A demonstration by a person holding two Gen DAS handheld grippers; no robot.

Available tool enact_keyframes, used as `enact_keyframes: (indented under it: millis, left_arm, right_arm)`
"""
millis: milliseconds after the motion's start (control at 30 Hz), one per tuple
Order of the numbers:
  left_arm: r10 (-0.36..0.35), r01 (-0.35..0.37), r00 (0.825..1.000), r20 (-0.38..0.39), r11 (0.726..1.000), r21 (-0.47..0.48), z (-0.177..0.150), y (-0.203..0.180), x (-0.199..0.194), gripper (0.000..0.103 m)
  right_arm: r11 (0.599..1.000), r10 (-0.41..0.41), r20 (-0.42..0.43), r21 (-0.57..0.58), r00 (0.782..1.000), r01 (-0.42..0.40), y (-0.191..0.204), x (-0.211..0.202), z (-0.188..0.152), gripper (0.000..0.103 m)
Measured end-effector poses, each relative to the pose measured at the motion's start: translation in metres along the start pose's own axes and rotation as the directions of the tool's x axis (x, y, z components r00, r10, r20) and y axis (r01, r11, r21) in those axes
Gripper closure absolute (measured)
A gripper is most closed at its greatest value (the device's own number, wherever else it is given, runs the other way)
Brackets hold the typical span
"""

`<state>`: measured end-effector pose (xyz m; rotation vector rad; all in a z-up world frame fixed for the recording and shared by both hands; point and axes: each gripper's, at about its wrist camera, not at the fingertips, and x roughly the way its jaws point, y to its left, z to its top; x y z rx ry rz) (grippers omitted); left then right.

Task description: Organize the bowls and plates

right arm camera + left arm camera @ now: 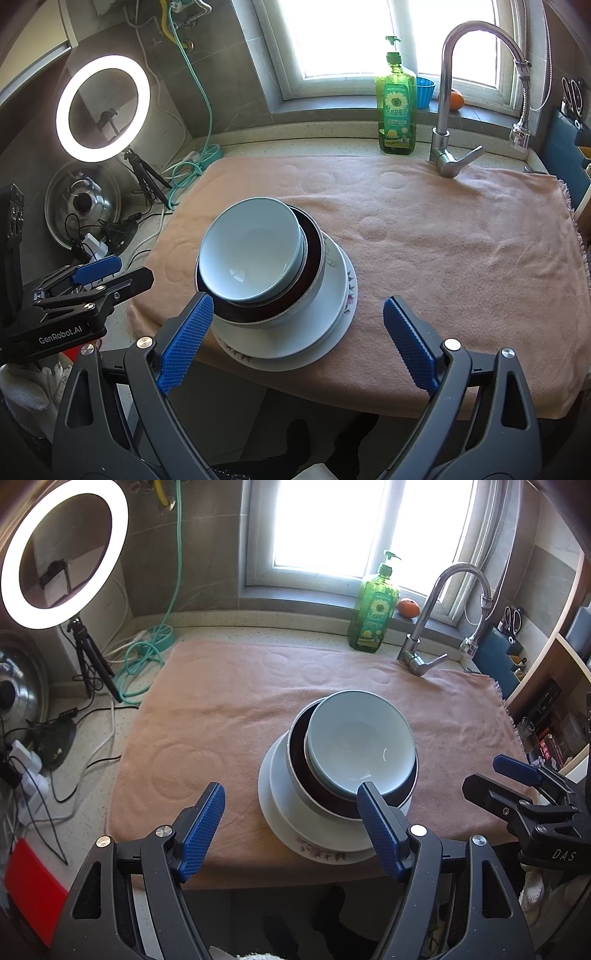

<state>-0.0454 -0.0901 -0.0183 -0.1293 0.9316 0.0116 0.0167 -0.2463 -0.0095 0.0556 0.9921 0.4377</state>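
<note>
- Your left gripper and right gripper both gaped wide, empty.
- The pale bowl sat tilted in the dark bowl, atop plates near the towel edge.
- A nudge could have slid it off.

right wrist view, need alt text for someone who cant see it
A pale blue bowl sits nested in a dark metal-rimmed bowl on stacked white plates, near the front edge of a pink towel. The open right gripper hovers in front, holding nothing; the left gripper is at left.
</note>
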Motion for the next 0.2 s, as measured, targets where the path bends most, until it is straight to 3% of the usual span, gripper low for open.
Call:
enact_keyframes:
  millis: [200]
  left_arm:
    - [-0.012, 0.012, 1.000, 0.011, 1.000, 0.004, 0.0000, 0.0001, -0.0005, 0.029]
  right_arm:
    - [1.000, 0.001, -0.006, 0.001, 1.000, -0.001, -0.0001, 0.0016, 0.0000, 0.008]
